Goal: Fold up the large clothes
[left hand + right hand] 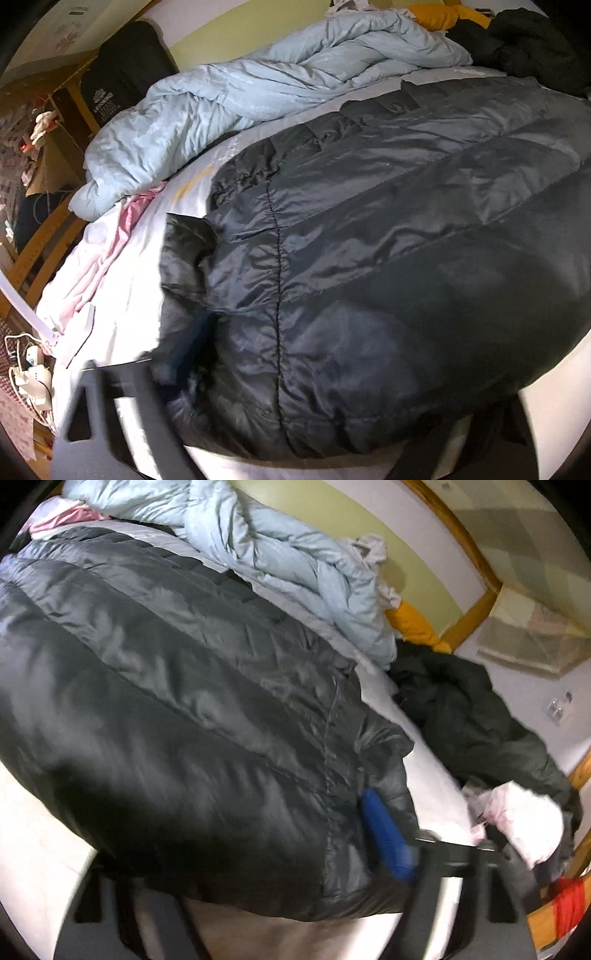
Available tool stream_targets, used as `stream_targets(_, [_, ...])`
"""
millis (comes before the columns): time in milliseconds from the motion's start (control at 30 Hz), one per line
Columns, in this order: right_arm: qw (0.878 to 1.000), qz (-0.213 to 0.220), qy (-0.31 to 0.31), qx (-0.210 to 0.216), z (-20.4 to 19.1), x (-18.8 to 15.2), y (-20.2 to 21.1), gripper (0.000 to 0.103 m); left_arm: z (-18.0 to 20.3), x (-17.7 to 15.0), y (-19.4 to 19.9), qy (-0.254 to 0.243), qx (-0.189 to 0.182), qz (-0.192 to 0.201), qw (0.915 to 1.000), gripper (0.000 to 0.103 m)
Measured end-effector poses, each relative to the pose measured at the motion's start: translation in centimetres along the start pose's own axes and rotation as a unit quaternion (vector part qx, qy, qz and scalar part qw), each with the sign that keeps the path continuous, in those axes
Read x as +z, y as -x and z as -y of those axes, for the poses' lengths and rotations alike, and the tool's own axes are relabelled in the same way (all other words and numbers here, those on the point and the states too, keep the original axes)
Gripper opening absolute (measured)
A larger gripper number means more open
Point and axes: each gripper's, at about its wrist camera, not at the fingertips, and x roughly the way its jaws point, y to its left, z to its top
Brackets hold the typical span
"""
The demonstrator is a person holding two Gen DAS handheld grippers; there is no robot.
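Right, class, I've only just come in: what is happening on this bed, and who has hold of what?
A person with a handheld gripper in each hand is folding a big dark puffer jacket spread over the white bed sheet. The left gripper is at one end of the jacket, the right gripper at the other; each seems to pinch the fabric, though blur hides the jaws. A crumpled light blue duvet lies behind the jacket, and another dark garment sits aside.

The bed [147,236] has a white sheet, and on it lie a dark puffy coat [388,277], a blue blanket [229,92] and black clothes [472,720].
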Motion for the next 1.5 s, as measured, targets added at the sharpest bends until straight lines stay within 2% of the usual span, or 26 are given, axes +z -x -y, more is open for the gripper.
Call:
stream_targets(33, [1.0,-0.007,-0.008,0.013,0.2,0.0,-0.2,0.031,-0.1,-0.1,0.2,0.003,0.012,-0.002,0.9999,0.031])
stream_targets(67, [1.0,-0.011,-0.015,0.024,0.5,0.0,-0.3,0.027,0.0,-0.2,0.8,0.004,0.012,-0.002,0.9999,0.021])
stream_targets(133, [0.999,-0.006,-0.027,0.04,0.9,-0.2,0.4,0.018,-0.2,-0.4,2.5,0.009,-0.003,0.011,0.9999,0.017])
stream_targets(233, [0.997,0.0,-0.049,0.066,2.1,-0.8,2.1,0.017,-1.5,-1.1,6.1,0.043,-0.021,0.011,0.9988,0.016])
stream_targets(300, [0.994,0.003,-0.06,0.095,3.0,-1.6,4.2,0.017,-2.5,-2.5,8.0,0.069,-0.044,0.0,0.9967,0.018])
stream_targets(400, [0.989,0.01,-0.064,0.134,3.4,-3.8,7.3,0.017,-2.7,-5.7,9.8,0.063,-0.06,-0.022,0.996,0.025])
stream_targets(500, [0.988,0.008,-0.042,0.147,2.7,-5.9,9.5,0.019,-2.6,-7.5,10.8,0.041,-0.054,-0.029,0.9973,0.038])
stream_targets(567, [0.99,0.015,-0.029,0.138,2.5,-6.3,10.4,0.022,-2.8,-7.6,11.2,0.037,-0.044,-0.019,0.9982,0.054])
stream_targets(633, [0.991,0.033,-0.033,0.125,2.9,-6.3,10.9,0.037,-3.5,-7.2,11.1,0.049,-0.022,-0.011,0.9985,0.066])
stream_targets(667, [0.991,0.041,-0.039,0.122,3.3,-6.2,10.9,0.043,-4.0,-6.9,10.9,0.06,-0.026,-0.011,0.9978,0.067])
stream_targets(700, [0.991,0.045,-0.052,0.116,3.9,-6.1,10.8,0.055,-4.5,-6.5,10.8,0.072,-0.034,-0.011,0.9968,0.067])
stream_targets(733, [0.99,0.044,-0.067,0.112,4.6,-6.0,10.6,0.06,-4.9,-6.1,10.8,0.084,-0.042,-0.009,0.9956,0.068])
stream_targets(833, [0.984,0.049,-0.098,0.137,6.5,-5.2,10.2,0.061,-5.8,-4.5,10.7,0.091,-0.041,0.005,0.995,0.074])
stream_targets(933, [0.982,0.063,-0.108,0.142,8.0,-3.7,9.7,0.062,-6.8,-2.7,10.6,0.109,-0.047,0.013,0.9928,0.075])
stream_targets(1033, [0.982,0.091,-0.105,0.125,9.1,-1.1,9.6,0.063,-8.3,0.1,9.9,0.14,-0.052,0.01,0.9888,0.075])
stream_targets(1167, [0.984,0.116,-0.091,0.104,9.7,3.7,8.3,0.065,-9.0,4.7,7.5,0.136,-0.042,0.021,0.9896,0.075])
stream_targets(1267, [0.984,0.109,-0.092,0.108,9.9,7.0,5.4,0.066,-9.1,7.4,4.1,0.124,-0.034,0.01,0.9916,0.078])
stream_targets(1400, [0.986,0.071,-0.094,0.121,9.6,10.2,0.4,0.066,-8.8,10.1,-0.3,0.114,-0.048,-0.004,0.9923,0.078])
stream_targets(1500, [0.987,0.059,-0.082,0.123,8.8,11.6,-2.3,0.066,-8.5,10.9,-3.2,0.116,-0.068,-0.026,0.9906,0.079])
